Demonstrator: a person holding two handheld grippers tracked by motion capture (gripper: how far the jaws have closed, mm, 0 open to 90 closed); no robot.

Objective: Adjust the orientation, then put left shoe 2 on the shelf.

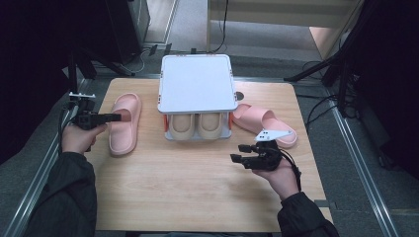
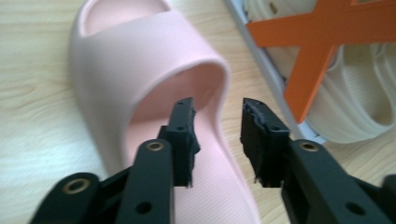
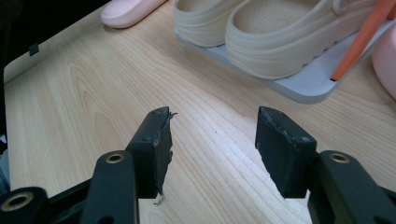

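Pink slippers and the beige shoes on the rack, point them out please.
left pink slipper (image 1: 124, 123): high view, its strap.
right pink slipper (image 1: 264, 121): high view, its strap.
beige shoes (image 1: 196, 126): high view, between their heels on the lower shelf.

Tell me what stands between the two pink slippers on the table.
In the high view, a white two-tier rack holding beige clogs stands between the left and right pink slippers.

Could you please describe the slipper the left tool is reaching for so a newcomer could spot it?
Find the white two-tier rack mid-table. The pink slipper lies to its left, parallel to the rack; its twin on the right lies askew.
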